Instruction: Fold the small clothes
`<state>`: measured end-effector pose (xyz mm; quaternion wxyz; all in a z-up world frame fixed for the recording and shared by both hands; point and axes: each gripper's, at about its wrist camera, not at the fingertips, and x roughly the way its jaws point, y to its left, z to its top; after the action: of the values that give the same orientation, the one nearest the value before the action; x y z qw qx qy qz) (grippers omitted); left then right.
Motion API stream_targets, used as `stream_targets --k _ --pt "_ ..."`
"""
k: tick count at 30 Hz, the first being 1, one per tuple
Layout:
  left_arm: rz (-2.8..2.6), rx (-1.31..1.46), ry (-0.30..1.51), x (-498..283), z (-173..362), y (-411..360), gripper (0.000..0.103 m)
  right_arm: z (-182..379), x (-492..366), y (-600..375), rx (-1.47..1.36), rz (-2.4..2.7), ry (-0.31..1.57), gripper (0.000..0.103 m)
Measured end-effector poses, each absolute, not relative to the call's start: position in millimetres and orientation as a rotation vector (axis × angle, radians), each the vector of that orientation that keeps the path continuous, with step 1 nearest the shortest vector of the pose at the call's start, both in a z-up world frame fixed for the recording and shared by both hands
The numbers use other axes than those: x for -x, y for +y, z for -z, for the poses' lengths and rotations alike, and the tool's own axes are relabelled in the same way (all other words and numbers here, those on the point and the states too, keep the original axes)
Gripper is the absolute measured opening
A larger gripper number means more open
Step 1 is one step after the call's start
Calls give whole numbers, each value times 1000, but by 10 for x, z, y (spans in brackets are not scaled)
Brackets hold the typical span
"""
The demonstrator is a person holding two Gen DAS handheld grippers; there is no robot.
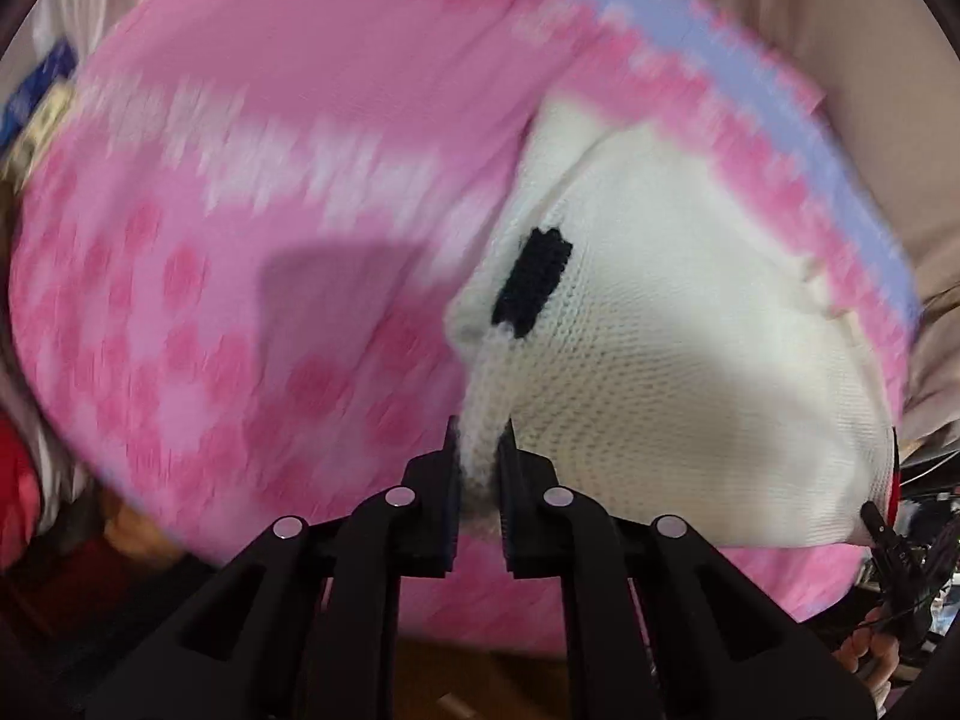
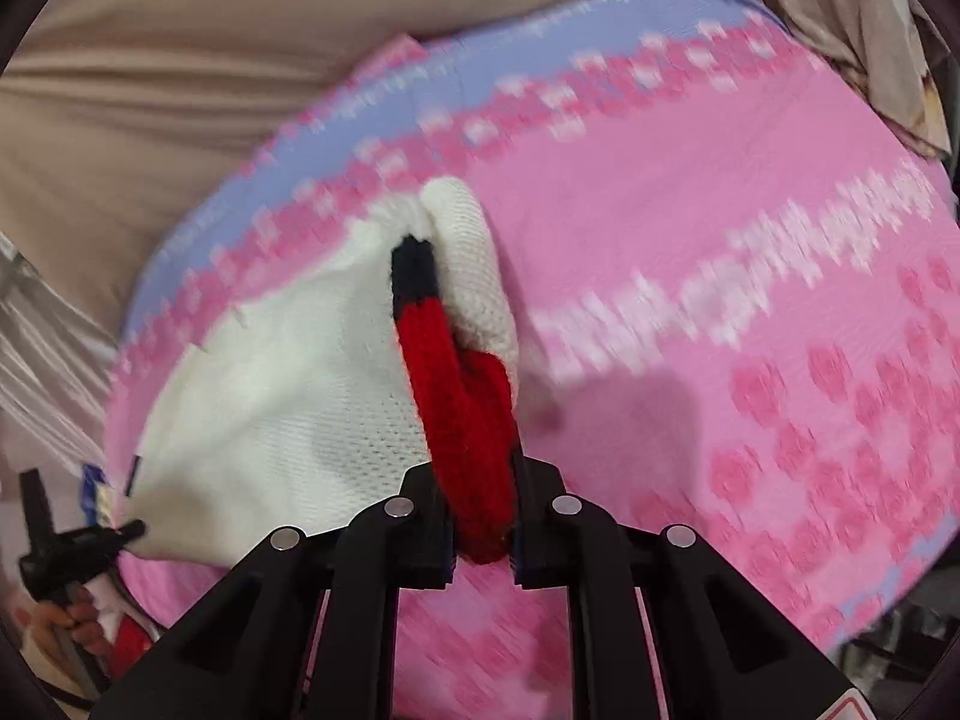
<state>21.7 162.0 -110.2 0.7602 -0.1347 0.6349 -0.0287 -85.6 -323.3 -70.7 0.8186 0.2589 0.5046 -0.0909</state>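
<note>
A small white knitted garment (image 1: 660, 348) with a black patch (image 1: 531, 279) hangs stretched above a pink patterned mat (image 1: 240, 210). My left gripper (image 1: 480, 438) is shut on its white edge. In the right wrist view the same garment (image 2: 288, 372) shows a red and black trim (image 2: 462, 420). My right gripper (image 2: 480, 468) is shut on that red trim. The other gripper's tip shows at the far edge of each view, the right one in the left wrist view (image 1: 888, 540) and the left one in the right wrist view (image 2: 72, 540), each holding the garment's opposite corner.
The pink mat (image 2: 720, 240) has a lilac border (image 2: 420, 96) and lies on beige fabric (image 2: 180, 60). Mixed clutter (image 1: 36, 120) lies past the mat's left edge. Both views are motion-blurred.
</note>
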Motion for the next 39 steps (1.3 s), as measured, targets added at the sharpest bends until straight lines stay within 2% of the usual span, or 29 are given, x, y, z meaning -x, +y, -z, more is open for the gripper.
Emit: stream_targets --k 2,3,5,6,8,9,10,11,13,14,18,20,22,23,26,29,31,33,34,36,39 --pt "34 315 1444 -111 1402 1639 11 1068 1016 -3207 -560 205 1171 13" --pt "9 309 1427 -56 1424 1639 16 1266 1087 -3180 -546 233 1228 15" --pt "4 283 1377 -52 1253 1590 17 1271 1115 -3171 -550 269 1231 17" --pt "2 262 1338 -85 1097 1558 18 1187 1122 -3175 -560 272 1205 22" --pt "8 226 1225 -171 795 1496 31 877 1040 -3155 -479 307 1128 23" --pt "4 201 1164 -280 634 1445 46 740 973 -3139 -429 314 1089 28" --pt "14 190 1122 -385 530 1394 56 572 845 -3133 -382 307 1041 34" --pt "38 185 1088 -499 456 1331 59 481 704 -3140 -367 288 1013 44" --pt "82 162 1071 -856 439 1118 68 412 388 -3159 -359 248 978 46" --pt "100 151 1082 -1001 505 1037 69 414 201 -3142 -349 236 974 48" --pt "103 138 1218 -1457 989 758 67 759 -438 -3071 -332 246 1039 48" --pt "125 124 1262 -1536 1154 716 53 971 -629 -3035 -335 252 1093 47" --pt "121 95 1245 -1569 1149 738 14 1077 -711 -2981 -343 243 1126 9" --pt "148 136 1234 -1561 1068 800 13 1065 -720 -2962 -357 225 1129 8" --pt "176 212 1171 -1513 760 1025 10 624 -534 -2905 -384 170 968 7" --pt "157 207 1176 -1579 802 1057 8 350 -404 -3000 -382 195 866 7" --pt "135 165 1231 -1662 1076 969 8 654 -533 -3136 -367 235 952 7" --pt "113 125 1227 -1654 1124 886 8 1148 -674 -3260 -369 265 1113 6" --pt "111 101 1212 -1624 1061 842 9 1192 -659 -3274 -381 259 1092 6" --pt "120 105 1186 -1544 907 826 12 991 -637 -3216 -365 278 1075 10" --pt "104 123 1116 -1299 603 902 17 588 -397 -3000 -287 282 953 19"
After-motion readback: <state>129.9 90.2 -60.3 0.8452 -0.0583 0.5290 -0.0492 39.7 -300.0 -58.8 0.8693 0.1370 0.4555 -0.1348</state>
